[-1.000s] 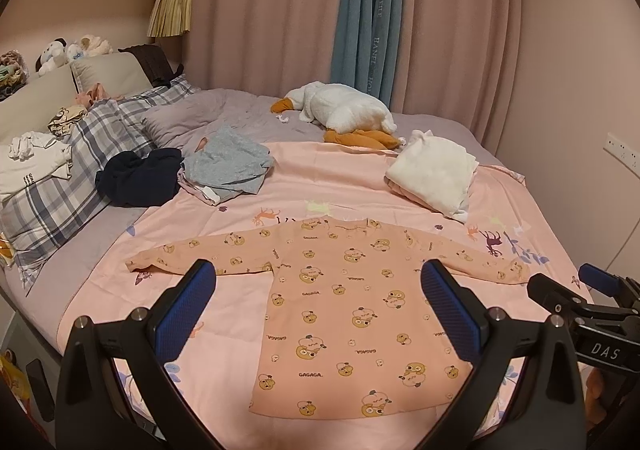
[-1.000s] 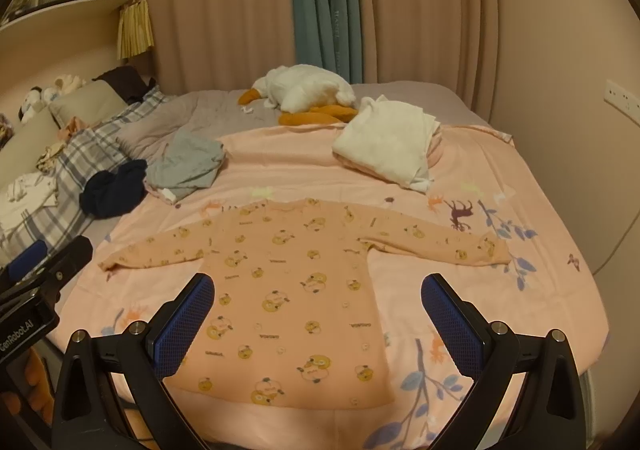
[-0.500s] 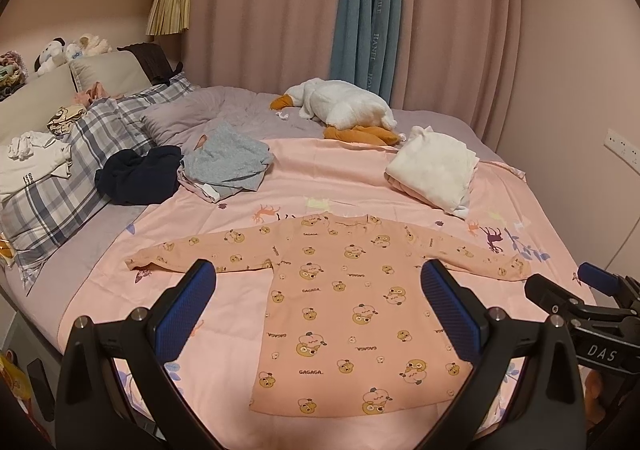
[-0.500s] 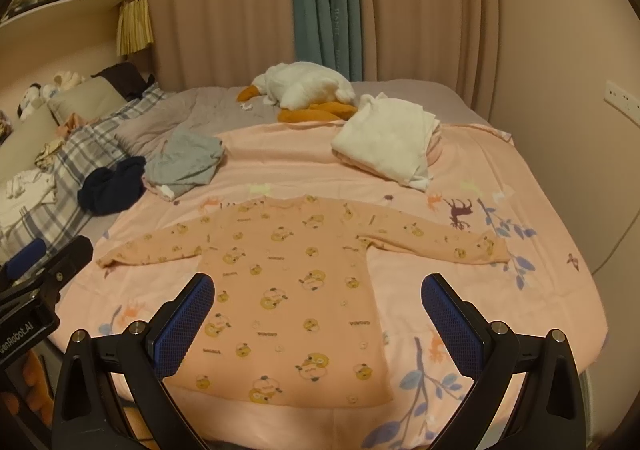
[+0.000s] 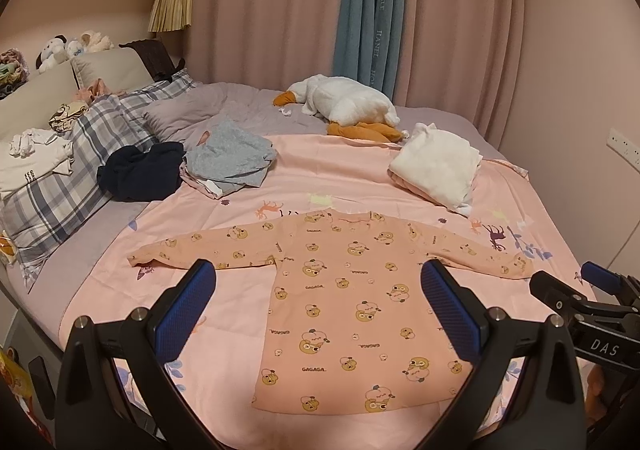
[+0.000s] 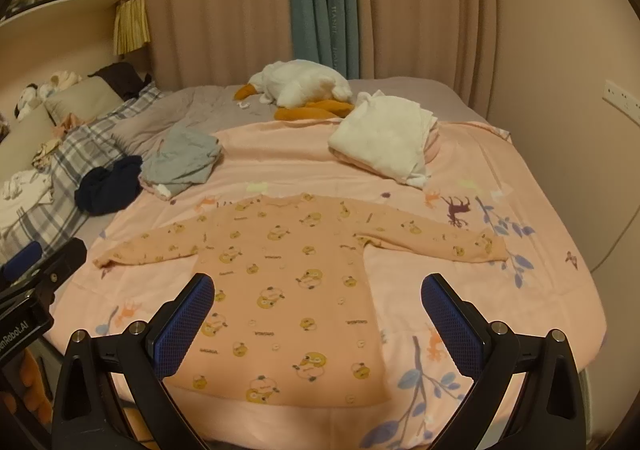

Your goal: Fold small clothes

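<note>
Peach long-sleeved duck-print cotton shirt (image 5: 352, 290) flat ahead of both claws | left gripper (image 5: 320, 314), right gripper (image 6: 320, 324) spread, empty | soft, light, floppy | pinch sleeve cuffs.

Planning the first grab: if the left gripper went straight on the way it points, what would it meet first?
Probably the peach printed shirt lying flat on the bed; the open left gripper frames its body with nothing between, though depth is unclear.

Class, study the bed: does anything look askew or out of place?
The shirt lies flat, sleeves spread. Behind it, a grey garment and a dark one sit crumpled, unfolded. Both grippers, left and right, are open and empty.
</note>
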Available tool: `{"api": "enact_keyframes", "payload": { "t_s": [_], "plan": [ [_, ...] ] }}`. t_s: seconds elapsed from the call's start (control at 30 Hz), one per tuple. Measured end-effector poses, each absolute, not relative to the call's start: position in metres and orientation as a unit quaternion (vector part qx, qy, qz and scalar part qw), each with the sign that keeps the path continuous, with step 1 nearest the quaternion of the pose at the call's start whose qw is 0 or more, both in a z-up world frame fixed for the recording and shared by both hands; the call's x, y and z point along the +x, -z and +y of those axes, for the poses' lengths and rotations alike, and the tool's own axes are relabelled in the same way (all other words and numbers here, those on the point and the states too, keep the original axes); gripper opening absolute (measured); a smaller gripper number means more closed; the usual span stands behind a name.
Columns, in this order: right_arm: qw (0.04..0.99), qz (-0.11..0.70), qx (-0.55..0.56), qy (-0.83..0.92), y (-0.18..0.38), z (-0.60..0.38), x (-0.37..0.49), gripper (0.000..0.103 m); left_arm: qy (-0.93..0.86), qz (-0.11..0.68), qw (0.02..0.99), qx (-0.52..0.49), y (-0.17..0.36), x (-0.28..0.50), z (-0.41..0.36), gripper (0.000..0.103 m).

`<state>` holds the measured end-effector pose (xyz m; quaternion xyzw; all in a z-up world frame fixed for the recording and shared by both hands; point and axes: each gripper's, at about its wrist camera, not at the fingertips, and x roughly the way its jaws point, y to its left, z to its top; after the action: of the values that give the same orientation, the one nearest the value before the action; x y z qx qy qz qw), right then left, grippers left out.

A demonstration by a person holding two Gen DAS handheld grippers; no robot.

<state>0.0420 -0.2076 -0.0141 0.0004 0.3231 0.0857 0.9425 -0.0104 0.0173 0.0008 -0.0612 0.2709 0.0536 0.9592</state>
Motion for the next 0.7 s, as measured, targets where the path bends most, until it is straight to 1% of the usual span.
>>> {"api": "enact_keyframes", "payload": {
  "t_s": [0.7],
  "plan": [
    [0.942, 0.326, -0.001, -0.082, 0.0167, -0.2102, 0.0424, 0.103, -0.054, 0.276, 0.958, -0.061, -0.0020, -0.0149, 0.0148, 0.103]
  ]
}}
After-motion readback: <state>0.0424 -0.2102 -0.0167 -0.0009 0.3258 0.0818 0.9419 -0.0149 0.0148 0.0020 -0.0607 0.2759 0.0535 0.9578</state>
